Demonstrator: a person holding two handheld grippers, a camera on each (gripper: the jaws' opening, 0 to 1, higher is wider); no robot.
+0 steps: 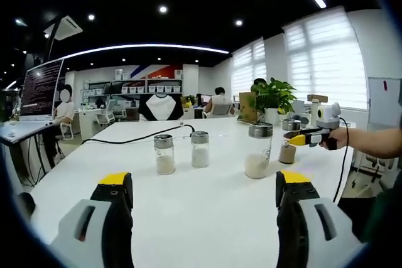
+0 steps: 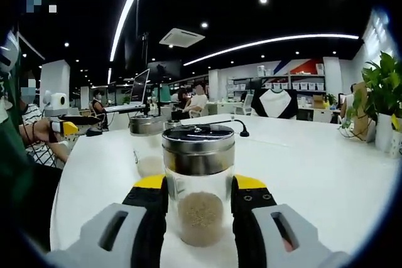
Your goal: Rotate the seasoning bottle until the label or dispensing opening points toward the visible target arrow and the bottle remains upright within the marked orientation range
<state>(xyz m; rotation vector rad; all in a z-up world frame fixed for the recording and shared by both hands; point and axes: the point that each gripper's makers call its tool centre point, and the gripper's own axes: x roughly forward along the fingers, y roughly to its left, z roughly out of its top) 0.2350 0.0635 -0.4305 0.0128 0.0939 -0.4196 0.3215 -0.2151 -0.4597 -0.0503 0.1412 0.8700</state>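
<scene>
My right gripper [image 2: 200, 202] has the seasoning bottle [image 2: 198, 183] between its jaws, yellow tips flanking the glass body just under the metal cap [image 2: 198, 149]; they look pressed against the glass, so I read it as gripped. The bottle stands upright on the white surface [image 2: 326, 174], granules filling only the bottom. From the left gripper view I see the same bottle [image 1: 287, 145] at the far right, held by the right gripper [image 1: 301, 138].

My left gripper [image 1: 204, 189] hangs released, jaws wide apart and holding nothing, well short of three other shakers [image 1: 165, 154].

Handling: the glass is rigid, smooth and likely slippery, the bottle light with little fill and breakable if tipped. Mid-body hold is right; I'd twist slowly and keep the base flat. No target arrow visible to me.
</scene>
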